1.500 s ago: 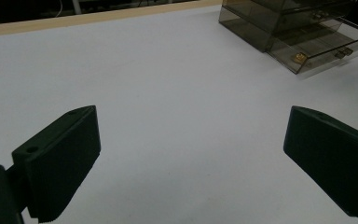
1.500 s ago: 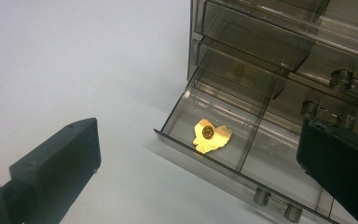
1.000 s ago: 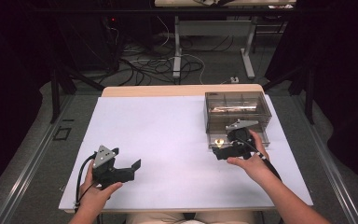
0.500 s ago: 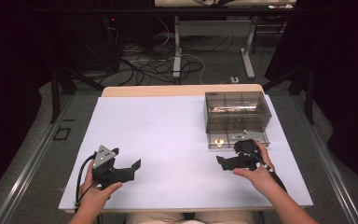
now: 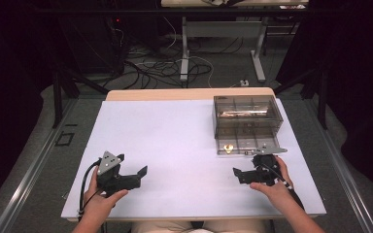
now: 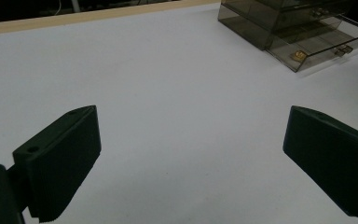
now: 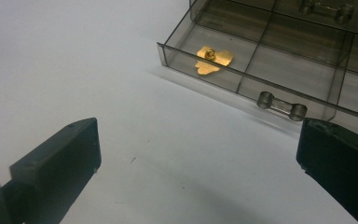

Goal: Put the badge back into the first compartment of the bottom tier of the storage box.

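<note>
Just in front of the smoky drawer box (image 5: pixel 246 116), on the side nearer the person, the right gripper (image 5: pixel 240 174) hovers low over the white counter (image 5: pixel 175 141) with its jaws spread wide and nothing between them. The box's bottom drawer (image 7: pixel 261 70) stands pulled out toward the person, and a small gold piece (image 7: pixel 213 59) lies in its front compartment on the side toward the counter's middle, flat on the drawer floor and just behind the clear front wall. I judge the step in hand to be either taking that piece out or pushing the drawer shut; the pictures alone do not settle which.

If the piece is to come out, the next move calls for lifting the right gripper above the drawer's front wall, tipping the jaws down into the compartment and closing on a thin, flat thing, which may slip. If the drawer is to be shut, a push on its clear handle (image 7: pixel 281 105), just ahead of the gripper's far-side jaw, would do.

Well away from the box, near the person's edge of the counter, the left gripper (image 5: pixel 138 174) rests in its hand, jaws likewise released and empty. Bare counter lies between the two grippers; only the drawer's front wall and dividers stand in the way.
</note>
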`<state>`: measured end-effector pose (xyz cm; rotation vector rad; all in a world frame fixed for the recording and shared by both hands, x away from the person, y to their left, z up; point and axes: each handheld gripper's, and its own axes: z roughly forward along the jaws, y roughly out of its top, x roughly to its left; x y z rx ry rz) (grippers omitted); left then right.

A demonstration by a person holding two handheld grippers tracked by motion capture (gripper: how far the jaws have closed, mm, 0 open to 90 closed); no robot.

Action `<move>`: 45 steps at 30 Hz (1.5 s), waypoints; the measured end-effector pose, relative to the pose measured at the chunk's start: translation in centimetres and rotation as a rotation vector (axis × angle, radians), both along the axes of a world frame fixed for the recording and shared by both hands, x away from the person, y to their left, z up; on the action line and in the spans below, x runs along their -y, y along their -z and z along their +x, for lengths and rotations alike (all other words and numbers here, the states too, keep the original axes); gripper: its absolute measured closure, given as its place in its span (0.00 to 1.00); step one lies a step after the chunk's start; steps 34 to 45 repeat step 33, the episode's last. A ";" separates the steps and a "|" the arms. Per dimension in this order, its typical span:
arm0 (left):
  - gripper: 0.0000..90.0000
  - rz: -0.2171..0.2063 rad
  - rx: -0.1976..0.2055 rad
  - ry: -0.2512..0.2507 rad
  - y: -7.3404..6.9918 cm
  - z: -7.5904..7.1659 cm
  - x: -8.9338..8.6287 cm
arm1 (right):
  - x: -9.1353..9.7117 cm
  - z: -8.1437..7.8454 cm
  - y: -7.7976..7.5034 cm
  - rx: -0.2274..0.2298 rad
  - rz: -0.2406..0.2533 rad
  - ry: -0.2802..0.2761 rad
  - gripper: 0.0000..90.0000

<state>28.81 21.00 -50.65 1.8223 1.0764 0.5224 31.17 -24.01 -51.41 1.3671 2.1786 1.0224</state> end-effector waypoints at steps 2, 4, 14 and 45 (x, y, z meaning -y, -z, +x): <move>0.05 0.000 0.000 0.000 0.0 0.0 0.0 | 0.2 0.0 0.2 0.000 0.005 0.006 0.00; 0.05 0.000 0.000 0.001 0.0 0.0 0.0 | 0.4 0.0 0.3 0.007 0.006 0.015 0.00; 0.05 -0.002 0.003 0.006 0.0 0.0 -0.1 | 1.8 0.2 1.3 0.013 0.040 0.065 0.00; 0.05 -0.002 -0.001 0.005 0.0 0.3 0.1 | 2.9 0.3 1.9 0.002 0.070 0.099 0.01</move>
